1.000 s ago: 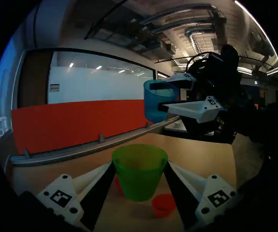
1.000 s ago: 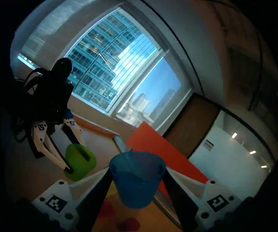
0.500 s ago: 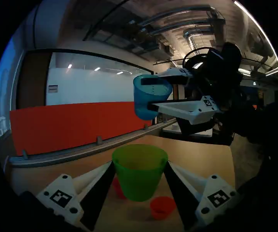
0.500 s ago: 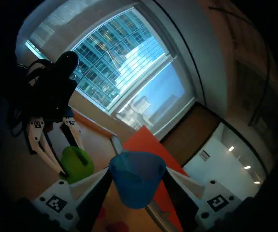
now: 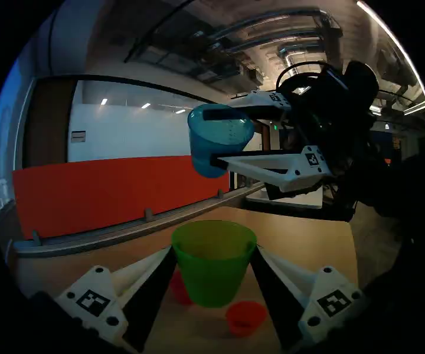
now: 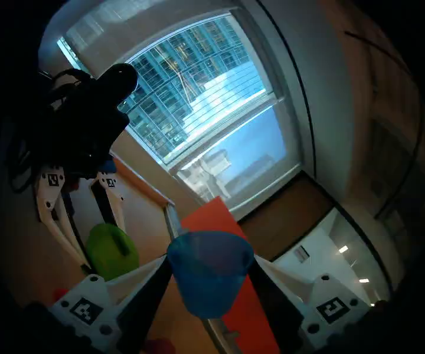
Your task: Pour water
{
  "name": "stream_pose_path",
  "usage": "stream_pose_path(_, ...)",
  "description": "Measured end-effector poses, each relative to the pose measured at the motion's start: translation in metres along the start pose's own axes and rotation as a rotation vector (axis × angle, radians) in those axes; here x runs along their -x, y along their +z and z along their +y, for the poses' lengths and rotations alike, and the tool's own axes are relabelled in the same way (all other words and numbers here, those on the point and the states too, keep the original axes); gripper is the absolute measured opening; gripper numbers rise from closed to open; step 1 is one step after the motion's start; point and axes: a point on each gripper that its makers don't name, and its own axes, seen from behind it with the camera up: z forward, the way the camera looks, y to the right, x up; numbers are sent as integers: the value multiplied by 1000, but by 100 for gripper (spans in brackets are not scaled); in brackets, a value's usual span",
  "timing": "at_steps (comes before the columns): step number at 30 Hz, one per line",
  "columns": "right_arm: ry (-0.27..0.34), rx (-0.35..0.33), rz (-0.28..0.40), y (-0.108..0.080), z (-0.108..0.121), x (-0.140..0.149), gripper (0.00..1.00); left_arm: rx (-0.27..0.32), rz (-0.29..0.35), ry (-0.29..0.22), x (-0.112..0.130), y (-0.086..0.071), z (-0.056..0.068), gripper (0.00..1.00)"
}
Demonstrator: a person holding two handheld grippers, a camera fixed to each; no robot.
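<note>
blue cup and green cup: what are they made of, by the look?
Both look like thin plastic. The blue cup is translucent, smooth: light passes through its wall. The green cup is translucent too, less glossy; exact plastic unclear.

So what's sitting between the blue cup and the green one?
Nothing. In the left gripper view the blue cup hangs higher than the green cup, and the stretch between them is bare air.
</note>
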Motion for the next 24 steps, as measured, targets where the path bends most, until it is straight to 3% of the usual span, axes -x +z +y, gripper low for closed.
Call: stream_pose_path(24,-168,9,-5,10,7,-4,89,24,15,-7,-7,4,9,85)
